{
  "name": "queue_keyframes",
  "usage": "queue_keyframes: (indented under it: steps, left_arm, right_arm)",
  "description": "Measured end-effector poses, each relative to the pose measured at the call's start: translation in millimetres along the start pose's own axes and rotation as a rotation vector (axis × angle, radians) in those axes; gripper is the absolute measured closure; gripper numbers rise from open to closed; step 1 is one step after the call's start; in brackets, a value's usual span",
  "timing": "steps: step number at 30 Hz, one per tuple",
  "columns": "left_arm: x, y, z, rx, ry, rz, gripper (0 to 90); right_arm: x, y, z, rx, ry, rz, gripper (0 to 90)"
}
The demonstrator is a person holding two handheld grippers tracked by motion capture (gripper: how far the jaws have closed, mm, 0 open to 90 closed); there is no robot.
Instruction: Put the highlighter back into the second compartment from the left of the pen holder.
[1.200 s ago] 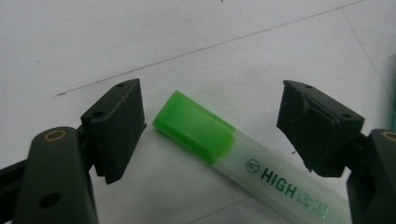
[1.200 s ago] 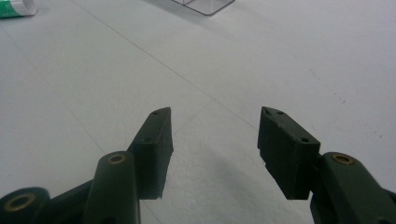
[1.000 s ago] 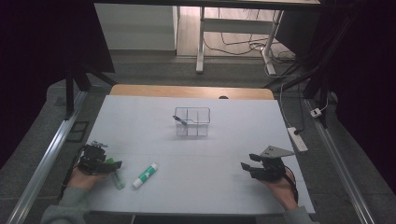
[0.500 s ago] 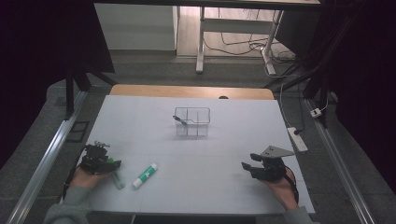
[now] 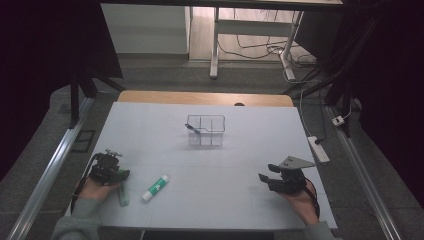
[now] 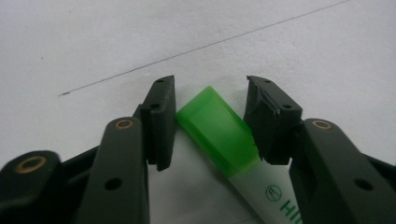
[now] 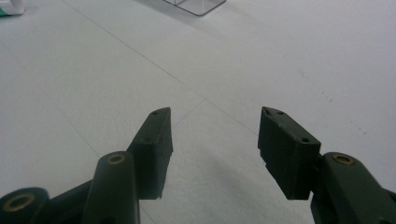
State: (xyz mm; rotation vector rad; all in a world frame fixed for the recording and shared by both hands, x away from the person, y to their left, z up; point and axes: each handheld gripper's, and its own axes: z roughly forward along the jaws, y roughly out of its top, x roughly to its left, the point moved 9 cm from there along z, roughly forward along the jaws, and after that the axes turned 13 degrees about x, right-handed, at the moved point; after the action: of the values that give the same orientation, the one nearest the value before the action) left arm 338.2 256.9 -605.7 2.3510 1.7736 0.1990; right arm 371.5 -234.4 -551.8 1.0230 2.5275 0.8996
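Grasp step: my left gripper (image 6: 210, 116) at near-left, jaws just been closing around green-capped glue stick (image 6: 219, 135), pads touching cap. Right gripper (image 7: 215, 140) apart, empty. Next: finish clamp, lift.

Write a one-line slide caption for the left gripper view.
Left gripper, jaws just closing, straddles the green cap of a white tube lying on the table.

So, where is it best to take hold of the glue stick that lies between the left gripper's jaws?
Probably at its green cap, from above, as the left gripper is set: the cap has flat sides, and the jaws, which have just been closing, stand one on each side. The glue stick lies flat on the table, so only its sides are free. Whether both pads already press is unclear.
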Motion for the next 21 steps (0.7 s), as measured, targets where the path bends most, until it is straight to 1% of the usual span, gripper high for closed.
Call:
queue_keyframes:
  steps: [3, 5, 13, 16, 21]
  left_arm:
    - [-1.2, -0.1, -0.3, 0.002, 0.002, 0.009, 58.5]
    - [-1.9, 0.0, -0.3, 0.0, 0.003, 0.01, 59.5]
    - [-4.2, 0.6, -0.8, 0.007, 0.016, 0.037, 63.5]
    - [-4.3, 0.5, -1.2, 0.013, 0.027, 0.053, 64.6]
    - [-4.9, 0.6, -1.4, 0.007, 0.033, 0.068, 65.5]
  right_arm:
    - [-0.1, 0.1, -0.3, -0.001, -0.001, 0.001, 44.6]
    - [0.1, 0.2, -0.3, -0.001, -0.001, 0.0, 44.6]
    - [-0.2, 0.0, -0.1, -0.002, -0.002, 0.003, 44.6]
    - [-0.1, 0.0, -0.2, -0.001, -0.003, 0.002, 44.5]
    - [-0.4, -0.3, -0.2, -0.001, -0.003, 0.004, 44.6]
